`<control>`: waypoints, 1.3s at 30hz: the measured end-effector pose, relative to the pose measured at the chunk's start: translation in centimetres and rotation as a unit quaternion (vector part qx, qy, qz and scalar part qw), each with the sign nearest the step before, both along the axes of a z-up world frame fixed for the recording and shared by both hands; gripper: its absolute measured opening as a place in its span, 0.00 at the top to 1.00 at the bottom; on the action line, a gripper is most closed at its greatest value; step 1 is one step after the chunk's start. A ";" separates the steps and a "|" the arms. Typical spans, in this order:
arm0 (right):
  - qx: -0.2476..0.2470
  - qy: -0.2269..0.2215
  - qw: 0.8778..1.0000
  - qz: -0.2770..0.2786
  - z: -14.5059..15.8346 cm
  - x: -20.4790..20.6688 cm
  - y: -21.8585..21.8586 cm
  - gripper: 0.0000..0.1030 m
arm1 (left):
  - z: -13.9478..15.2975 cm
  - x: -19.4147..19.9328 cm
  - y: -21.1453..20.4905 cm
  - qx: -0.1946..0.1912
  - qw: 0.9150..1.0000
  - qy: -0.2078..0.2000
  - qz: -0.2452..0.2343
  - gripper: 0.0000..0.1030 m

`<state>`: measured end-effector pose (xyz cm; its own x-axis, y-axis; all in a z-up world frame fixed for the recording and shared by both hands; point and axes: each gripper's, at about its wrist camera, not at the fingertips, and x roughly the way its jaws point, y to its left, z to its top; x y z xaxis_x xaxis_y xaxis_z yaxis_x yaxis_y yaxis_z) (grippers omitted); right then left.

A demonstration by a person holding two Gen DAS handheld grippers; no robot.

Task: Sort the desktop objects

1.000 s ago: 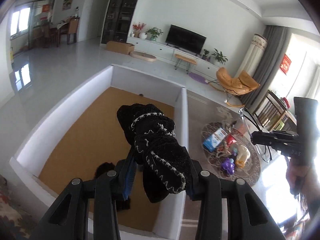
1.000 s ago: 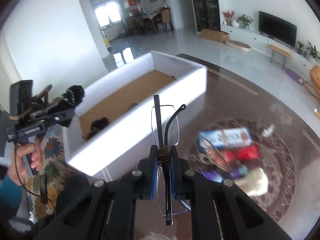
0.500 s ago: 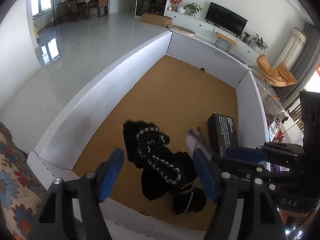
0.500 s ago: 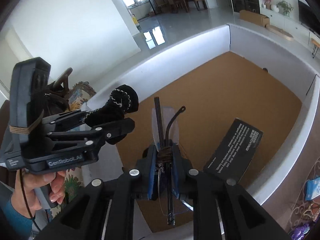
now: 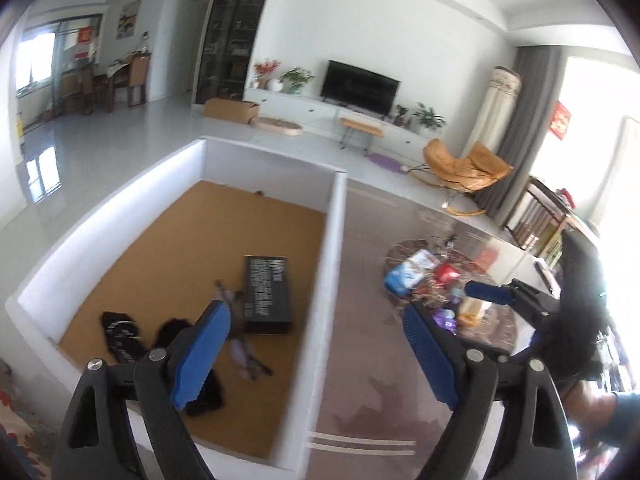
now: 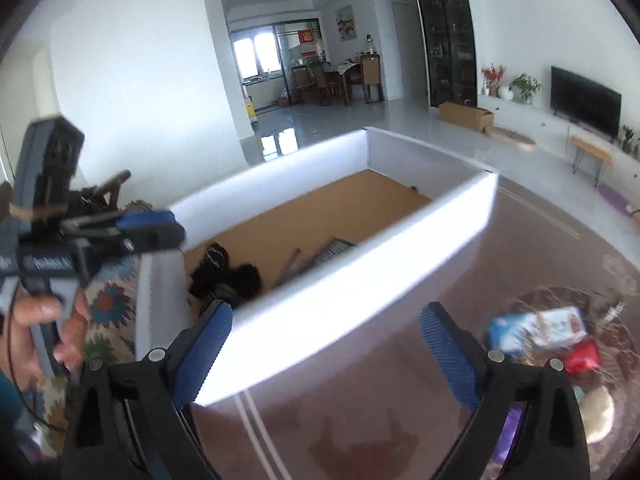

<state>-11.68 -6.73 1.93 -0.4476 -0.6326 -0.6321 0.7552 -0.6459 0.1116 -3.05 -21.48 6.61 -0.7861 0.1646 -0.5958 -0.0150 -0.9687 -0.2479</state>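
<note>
Now, from the left wrist view, the left gripper (image 5: pixel 316 344) stands wide and empty above the right wall of the box (image 5: pixel 326 280). The pile (image 5: pixel 436 284) of unsorted things lies right of that wall, ahead of the fingers, and the right gripper (image 5: pixel 492 294) is already just beside it.

From the right wrist view, the right gripper (image 6: pixel 324 344) is wide and empty too. The pile (image 6: pixel 552 340) sits right of the box (image 6: pixel 360 276), beside the right finger (image 6: pixel 448 354); the right hand looks nearer.
</note>
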 end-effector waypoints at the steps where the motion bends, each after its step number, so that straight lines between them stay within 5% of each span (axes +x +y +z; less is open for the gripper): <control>1: 0.016 0.013 1.000 -0.015 -0.7 0.7 2.8 0.07 | 0.3 0.5 2.2 0.005 1.000 0.011 -0.022 0.02; 4: 0.064 0.025 0.994 -0.080 -3.6 2.6 11.1 0.06 | -0.6 1.0 8.7 0.012 0.996 0.020 -0.085 0.00; 7: 0.107 -0.007 0.981 -0.160 -6.8 3.6 18.4 0.01 | -3.9 -0.3 14.3 0.005 0.991 -0.019 -0.135 0.00; 14: 0.110 -0.072 0.948 -0.291 -10.7 5.4 29.4 0.01 | -12.7 -2.7 19.9 -0.053 0.983 -0.097 -0.145 0.00; 17: 0.107 -0.073 0.943 -0.306 -10.9 6.0 29.9 0.01 | -14.4 -3.5 19.7 -0.081 0.983 -0.110 -0.127 0.00; 24: 0.120 -0.080 0.943 -0.300 -11.7 5.1 28.3 0.00 | -14.9 -4.3 17.9 -0.048 0.987 -0.103 -0.117 0.00; 32: 0.121 -0.080 0.942 -0.303 -11.9 4.9 28.1 0.00 | -15.3 -4.4 20.0 -0.134 0.977 -0.117 -0.114 0.00; 39: 0.121 -0.080 0.942 -0.303 -11.9 4.9 28.1 0.00 | -15.4 -4.5 19.9 -0.136 0.977 -0.117 -0.114 0.00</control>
<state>-6.75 21.37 -9.97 -0.5674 -0.1201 -0.8146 0.2252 -0.9742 -0.0133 -7.50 -1.55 -8.78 -0.5849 0.1291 -0.8008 -0.2111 -0.9775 -0.0034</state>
